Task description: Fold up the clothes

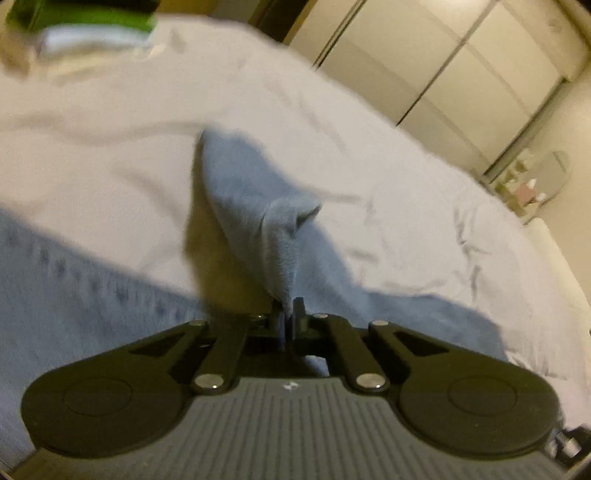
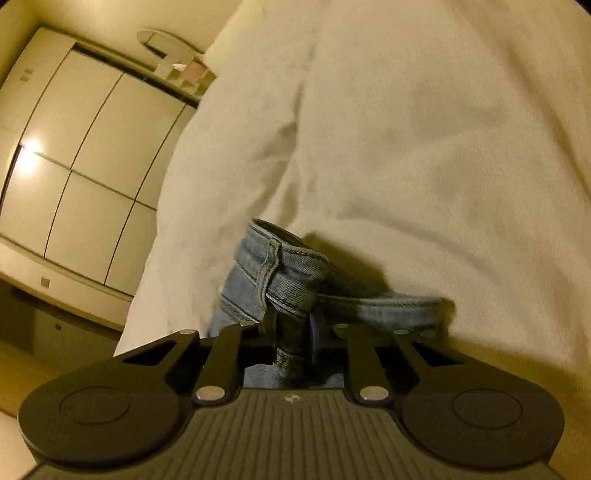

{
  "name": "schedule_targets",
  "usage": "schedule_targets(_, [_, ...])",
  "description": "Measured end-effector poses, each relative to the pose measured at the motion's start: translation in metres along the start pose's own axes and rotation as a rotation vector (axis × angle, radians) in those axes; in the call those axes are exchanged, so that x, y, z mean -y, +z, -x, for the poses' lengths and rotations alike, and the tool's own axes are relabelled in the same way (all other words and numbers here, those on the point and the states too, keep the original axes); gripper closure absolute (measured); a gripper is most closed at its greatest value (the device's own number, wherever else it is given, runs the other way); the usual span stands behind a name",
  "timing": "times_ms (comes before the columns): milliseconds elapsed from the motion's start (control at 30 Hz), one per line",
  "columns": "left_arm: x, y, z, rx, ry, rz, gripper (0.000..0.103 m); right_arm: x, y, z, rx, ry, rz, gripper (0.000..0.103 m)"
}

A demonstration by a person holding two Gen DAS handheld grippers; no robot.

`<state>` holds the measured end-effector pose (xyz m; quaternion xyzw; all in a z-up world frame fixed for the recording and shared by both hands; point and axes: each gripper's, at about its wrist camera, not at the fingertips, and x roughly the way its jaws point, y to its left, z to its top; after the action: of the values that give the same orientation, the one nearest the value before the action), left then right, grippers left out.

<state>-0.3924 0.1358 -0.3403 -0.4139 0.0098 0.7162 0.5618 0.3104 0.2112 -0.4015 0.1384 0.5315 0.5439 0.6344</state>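
While both of my grippers grip the same garment, I log the item thus: one pair of blue denim jeans [image 2: 284,280], lying on a bed with a white sheet [image 1: 110,129], partly raised off it at two points. My left gripper [image 1: 288,310] has its jaws clenched on a thin peak of the denim, which rises as a tent from the sheet. My right gripper [image 2: 295,332] has its jaws clamped on the thick waistband near a belt loop, the band bunched and standing up. Risks noted: the left bite looks shallow, so I judge a hard pull could slip the cloth free; the right bite takes several layers and a seam, so it may shed one layer and spoil the fold. Uneven lifting between my two hands would skew the crease. The left view is blurred; a green-and-white object [image 1: 85,26] at the far edge of the bed I cannot identify.
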Motion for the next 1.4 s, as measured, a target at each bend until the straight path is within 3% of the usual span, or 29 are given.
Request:
schedule_targets(133, [0.013, 0.003, 0.057, 0.159, -0.038, -0.084, 0.102, -0.033, 0.003, 0.034, 0.055, 0.094, 0.135, 0.091])
schedule_targets(200, [0.010, -0.010, 0.085, 0.209, -0.039, -0.128, 0.101, -0.033, 0.002, 0.055, 0.073, 0.146, 0.143, 0.091])
schedule_targets(267, [-0.001, -0.033, 0.094, 0.175, -0.013, -0.157, 0.100, -0.020, -0.004, 0.066, 0.066, 0.139, 0.127, 0.091])
schedule_targets(433, [-0.034, -0.090, 0.065, 0.012, 0.075, -0.122, 0.100, 0.045, -0.025, 0.043, -0.032, 0.012, 0.014, 0.092])
schedule_targets(567, [-0.033, -0.096, 0.065, 0.032, 0.090, -0.127, 0.100, 0.037, -0.019, 0.038, -0.022, 0.011, 0.046, 0.091])
schedule_targets(733, [-0.022, -0.093, 0.098, 0.126, 0.060, -0.165, 0.099, 0.014, -0.012, 0.062, 0.025, 0.072, 0.107, 0.092])
schedule_targets(967, [-0.024, -0.101, 0.094, 0.101, 0.099, -0.215, 0.099, 0.050, -0.029, 0.053, -0.030, -0.011, 0.021, 0.092])
schedule_targets(1033, [-0.024, -0.102, 0.092, 0.096, 0.104, -0.222, 0.099, 0.044, -0.027, 0.060, -0.005, 0.001, 0.050, 0.093])
schedule_targets(1133, [-0.023, -0.109, 0.083, 0.066, 0.132, -0.243, 0.098, 0.043, -0.024, 0.051, -0.019, -0.047, 0.082, 0.093])
schedule_targets(1200, [-0.024, -0.119, 0.076, 0.043, 0.163, -0.248, 0.094, 0.046, -0.026, 0.044, -0.035, -0.081, 0.068, 0.079])
schedule_targets(1233, [-0.025, -0.123, 0.076, 0.045, 0.173, -0.248, 0.093, 0.047, -0.028, 0.046, -0.028, -0.095, 0.056, 0.061])
schedule_targets(1333, [-0.020, -0.122, 0.087, 0.056, 0.207, -0.264, 0.087, 0.029, -0.042, 0.061, 0.031, -0.155, 0.122, 0.058])
schedule_targets(1400, [-0.017, -0.121, 0.097, 0.070, 0.222, -0.286, 0.085, 0.005, -0.054, 0.078, 0.091, -0.211, 0.236, 0.054])
